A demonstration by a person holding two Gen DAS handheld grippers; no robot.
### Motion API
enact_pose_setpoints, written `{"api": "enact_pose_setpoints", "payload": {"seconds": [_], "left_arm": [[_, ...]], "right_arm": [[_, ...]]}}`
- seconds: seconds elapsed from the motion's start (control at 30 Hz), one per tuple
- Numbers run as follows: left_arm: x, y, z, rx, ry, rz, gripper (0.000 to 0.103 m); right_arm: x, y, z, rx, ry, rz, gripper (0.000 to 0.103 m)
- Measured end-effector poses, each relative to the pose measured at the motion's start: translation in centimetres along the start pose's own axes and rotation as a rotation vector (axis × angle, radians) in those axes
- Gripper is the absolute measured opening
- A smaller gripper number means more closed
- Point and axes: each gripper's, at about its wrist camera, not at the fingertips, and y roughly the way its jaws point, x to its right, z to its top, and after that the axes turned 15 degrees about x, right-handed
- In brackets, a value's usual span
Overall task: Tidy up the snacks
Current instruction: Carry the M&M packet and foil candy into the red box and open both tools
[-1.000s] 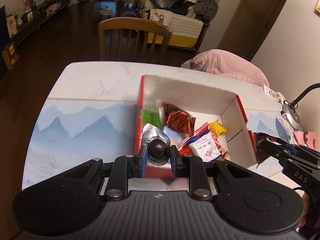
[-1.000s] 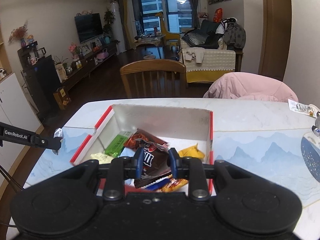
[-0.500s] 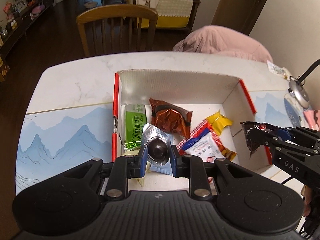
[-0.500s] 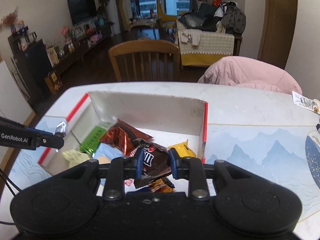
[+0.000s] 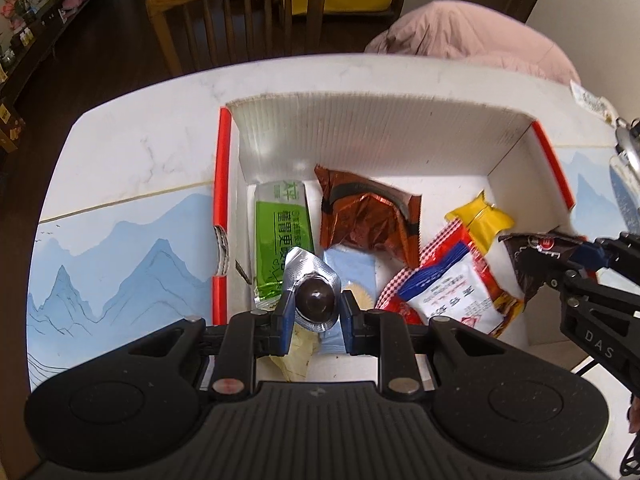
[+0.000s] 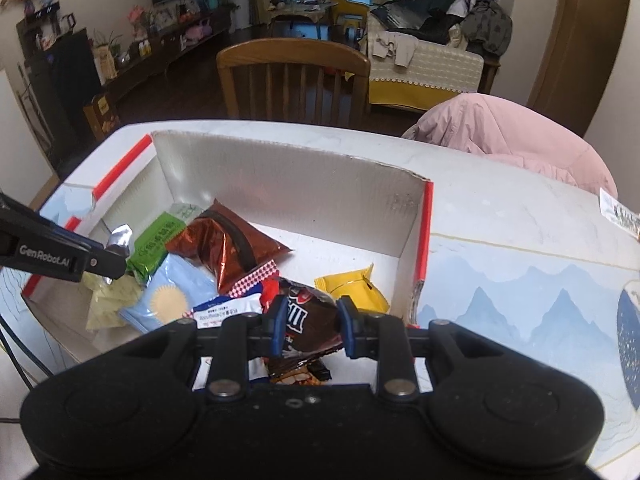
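Above the box (image 5: 400,128) at mid-frame, your left claw (image 5: 315,308) grips a foil-backed chocolate (image 5: 315,300), your right claw (image 6: 310,330) a brown candy bag (image 6: 308,326), both directly over its floor.

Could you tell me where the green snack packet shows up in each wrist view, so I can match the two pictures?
Left wrist view: the green snack packet lies left of centre, in the box along its left wall, just beyond the left gripper.
Right wrist view: the green snack packet lies at left, in the box behind the other gripper's tip.
Shared landmark: the copper-brown foil packet beside it.
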Motion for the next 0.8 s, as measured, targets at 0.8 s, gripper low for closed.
{"api": "enact_pose_setpoints", "payload": {"seconds": [0.8], "left_arm": [[-0.1, -0.3, -0.9, -0.010, -0.003, 0.005, 0.032]], "right_arm": [[-0.1, -1.3, -1.0, -0.026, -0.015, 0.011, 0.037]]}}
